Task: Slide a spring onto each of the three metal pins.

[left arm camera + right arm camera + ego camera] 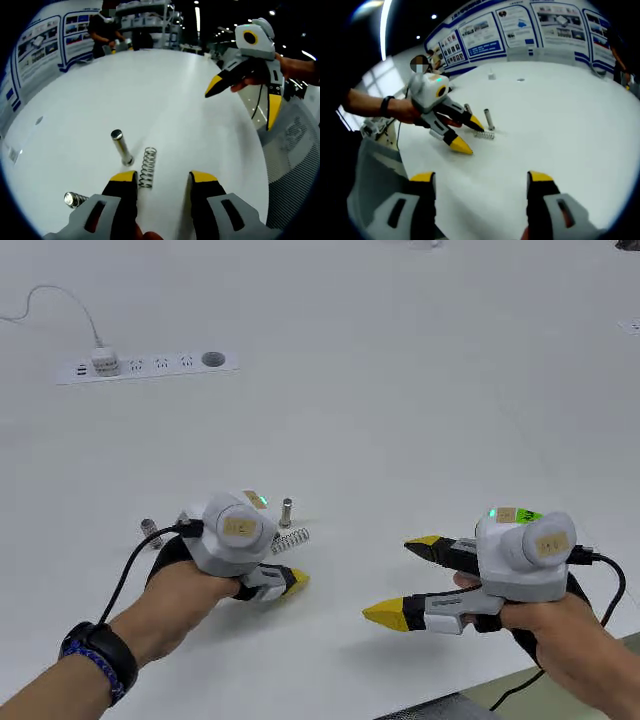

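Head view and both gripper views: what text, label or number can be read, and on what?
None is legible.
Wall posters: print blurred.
Tan stickers on the left hand-held gripper and right hand-held gripper: marks too small.
Power strip: no readable text.

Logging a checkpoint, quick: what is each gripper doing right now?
Left gripper: open, empty, spring lying just ahead of it.
Right gripper: open, empty.
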Motion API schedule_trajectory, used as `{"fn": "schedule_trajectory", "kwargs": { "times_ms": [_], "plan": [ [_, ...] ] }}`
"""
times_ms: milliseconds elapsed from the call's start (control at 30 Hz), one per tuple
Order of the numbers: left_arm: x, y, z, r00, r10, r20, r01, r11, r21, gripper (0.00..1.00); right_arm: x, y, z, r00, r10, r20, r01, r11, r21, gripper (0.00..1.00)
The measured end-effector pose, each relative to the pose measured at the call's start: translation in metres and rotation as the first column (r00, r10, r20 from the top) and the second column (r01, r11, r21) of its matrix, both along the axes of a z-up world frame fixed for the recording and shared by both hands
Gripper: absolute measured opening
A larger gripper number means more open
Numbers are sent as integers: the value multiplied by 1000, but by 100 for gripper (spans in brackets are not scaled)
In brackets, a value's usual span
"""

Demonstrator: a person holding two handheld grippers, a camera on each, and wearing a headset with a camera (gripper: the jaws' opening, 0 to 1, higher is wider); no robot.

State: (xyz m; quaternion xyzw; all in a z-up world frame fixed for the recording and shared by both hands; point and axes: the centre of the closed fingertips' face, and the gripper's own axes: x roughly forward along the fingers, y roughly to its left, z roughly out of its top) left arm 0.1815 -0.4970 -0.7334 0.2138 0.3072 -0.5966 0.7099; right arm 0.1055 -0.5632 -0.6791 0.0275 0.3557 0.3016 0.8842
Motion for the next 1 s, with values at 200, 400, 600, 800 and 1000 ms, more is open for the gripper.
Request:
{"fn": "schedule_trajectory", "kwargs": {
  "times_ms": [200, 400, 600, 800, 1000],
  "plan": [
    [3, 0, 1, 999, 22, 30, -22, 1000, 5, 28, -2, 1, -1, 1000, -5, -3, 5, 1000, 2, 76],
    [5, 2, 0, 999, 42, 30, -42, 999, 6, 11, -3, 3, -1, 1000, -4, -6, 4, 1000, 2, 76],
    [0, 12, -2, 997, 78, -18, -78, 997, 4, 11, -2, 6, -2, 1000, 0, -11, 0, 1000, 3, 76],
    [-2, 25, -3, 994, 106, -36, -106, 994, 1, 10, -1, 12, -1, 1000, 8, -11, -8, 1000, 11, 76],
    [-6, 39, 0, 991, 131, -38, -131, 991, 0, 10, 0, 20, -1, 999, 30, -17, -29, 1000, 9, 76]
  ]
}}
